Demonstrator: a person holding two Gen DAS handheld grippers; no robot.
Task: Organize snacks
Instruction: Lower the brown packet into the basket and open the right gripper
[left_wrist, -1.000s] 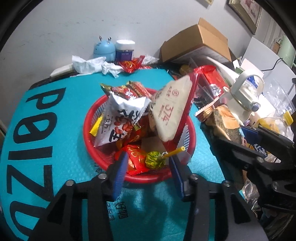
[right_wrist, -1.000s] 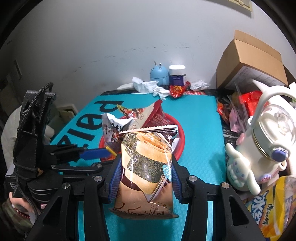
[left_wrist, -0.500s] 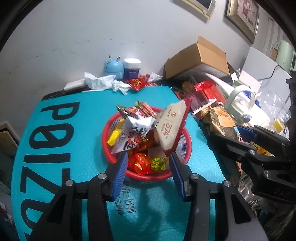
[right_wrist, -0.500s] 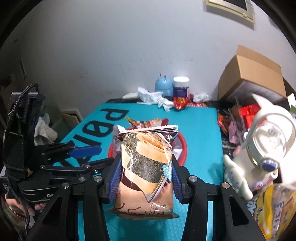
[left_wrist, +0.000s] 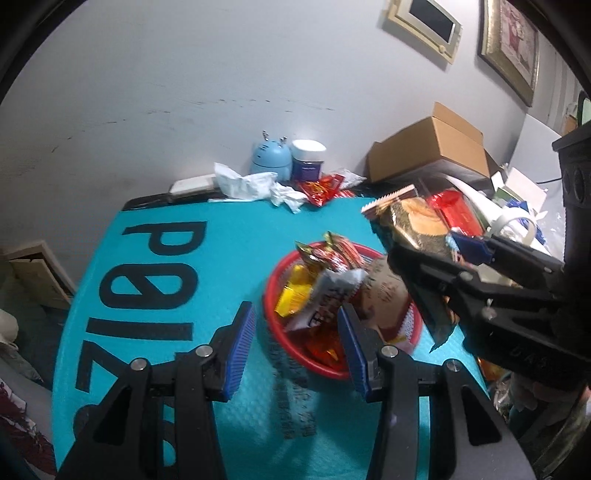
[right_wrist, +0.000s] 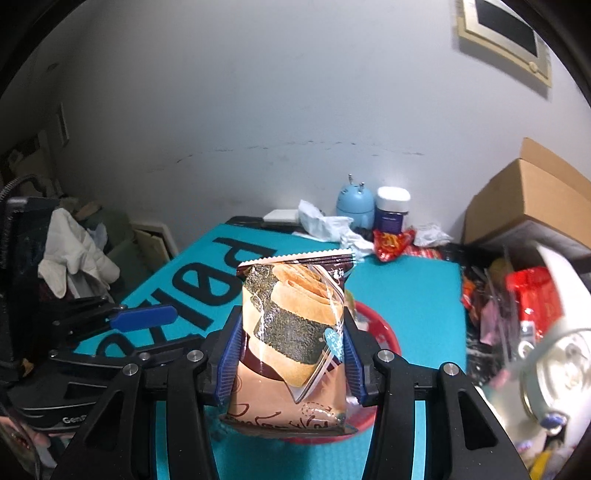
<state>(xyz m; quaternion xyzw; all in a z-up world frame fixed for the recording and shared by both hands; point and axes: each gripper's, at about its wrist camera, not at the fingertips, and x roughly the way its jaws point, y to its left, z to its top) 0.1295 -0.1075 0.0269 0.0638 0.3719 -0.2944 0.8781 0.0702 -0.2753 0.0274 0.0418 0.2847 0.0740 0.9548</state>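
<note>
A red basket (left_wrist: 295, 347) full of snack packets sits on the teal mat (left_wrist: 147, 295); its rim shows in the right wrist view (right_wrist: 388, 332). My left gripper (left_wrist: 295, 347) is open and empty, raised above the basket's near left rim. My right gripper (right_wrist: 291, 358) is shut on a seaweed cracker packet (right_wrist: 291, 332), held upright above the basket. In the left wrist view that packet (left_wrist: 417, 225) hangs over the basket's right side.
A blue gadget (left_wrist: 269, 157), a jar (left_wrist: 308, 160), crumpled tissue (left_wrist: 247, 184) and a red wrapper (left_wrist: 321, 188) line the back wall. A cardboard box (left_wrist: 432, 147) and a cluttered pile with a white kettle (right_wrist: 554, 350) stand at the right.
Both grippers have risen and drawn back from the basket. The left one shifted left. The right one still holds the cracker packet.
</note>
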